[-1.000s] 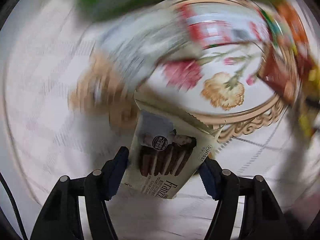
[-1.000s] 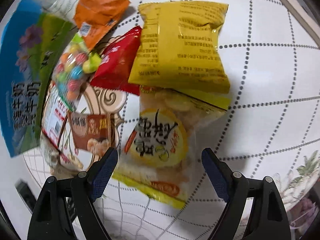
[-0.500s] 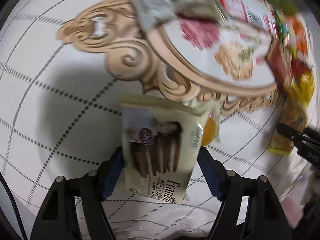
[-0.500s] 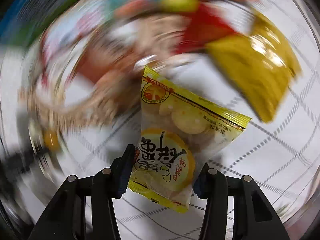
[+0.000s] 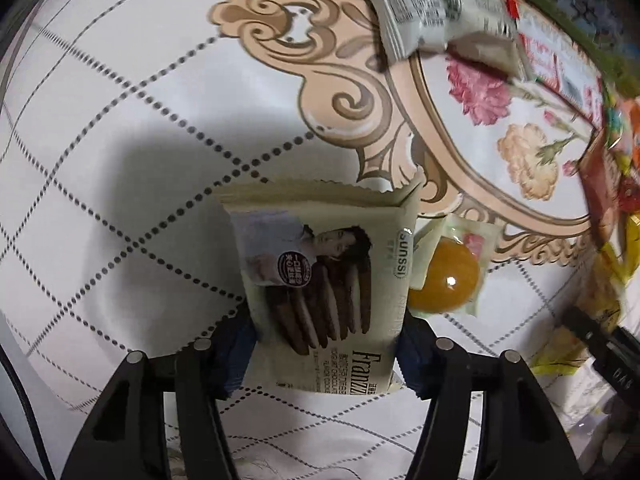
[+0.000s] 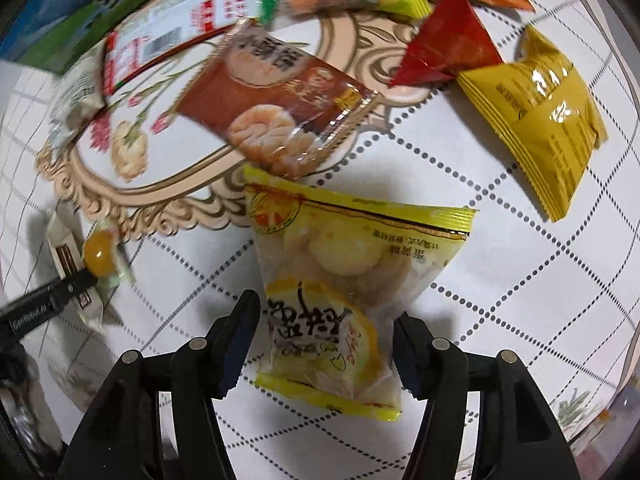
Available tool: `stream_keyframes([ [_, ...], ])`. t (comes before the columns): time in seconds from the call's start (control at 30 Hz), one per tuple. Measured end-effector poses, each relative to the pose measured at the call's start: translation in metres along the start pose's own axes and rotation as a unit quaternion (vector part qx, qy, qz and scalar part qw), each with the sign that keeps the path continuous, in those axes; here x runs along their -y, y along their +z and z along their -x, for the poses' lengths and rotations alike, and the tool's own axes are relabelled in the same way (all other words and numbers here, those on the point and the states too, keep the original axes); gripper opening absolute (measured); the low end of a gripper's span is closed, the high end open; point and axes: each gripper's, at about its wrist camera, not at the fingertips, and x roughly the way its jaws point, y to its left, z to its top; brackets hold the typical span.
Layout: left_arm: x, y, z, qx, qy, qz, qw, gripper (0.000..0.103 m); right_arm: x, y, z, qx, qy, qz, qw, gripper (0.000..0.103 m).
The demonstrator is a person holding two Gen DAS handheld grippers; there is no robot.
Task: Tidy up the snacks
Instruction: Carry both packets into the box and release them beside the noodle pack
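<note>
Left wrist view: your jaws are closing on the biscuit pack (image 5: 324,292); the right jaws, opening, straddle the yellow cracker bag (image 6: 340,304). Set both just below the scrolled medallion (image 5: 400,128), edges aligned.

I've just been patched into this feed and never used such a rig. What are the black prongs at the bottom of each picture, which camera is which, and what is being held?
No robot arm here: a person carries a handheld two-finger gripper in each hand, each with a fisheye camera looking down along its fingers. The prongs are those fingers.

Left view: the left gripper is closing on a cream biscuit packet, beside a wrapped orange sweet.

Right view: the right gripper is opening around a yellow cracker bag. Other snack packets lie on the patterned tablecloth.
</note>
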Motion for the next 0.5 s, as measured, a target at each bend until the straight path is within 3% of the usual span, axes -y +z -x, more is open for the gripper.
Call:
stream_keyframes([
  [0.03,-0.006,0.002,-0.001,0.002,0.002,-0.002,1.0,0.059,0.007,0.016,-0.003,0.0,-0.001,-0.006,1.0,0.064],
  [0.1,-0.01,0.001,0.0,0.009,0.001,0.0,1.0,0.057,0.005,0.017,-0.003,0.007,-0.015,-0.01,1.0,0.053],
  [0.23,-0.017,0.005,0.02,0.038,0.003,0.007,0.9992,0.056,0.013,0.009,0.008,0.024,-0.012,-0.005,1.0,0.042],
  [0.33,-0.026,-0.005,0.038,0.05,-0.006,0.012,0.9986,0.056,0.007,0.006,0.027,0.035,-0.001,0.004,0.999,0.041],
  [0.5,-0.008,-0.01,0.087,0.072,-0.029,0.001,0.9969,0.056,0.008,-0.005,0.068,0.061,0.027,0.023,0.997,0.041],
])
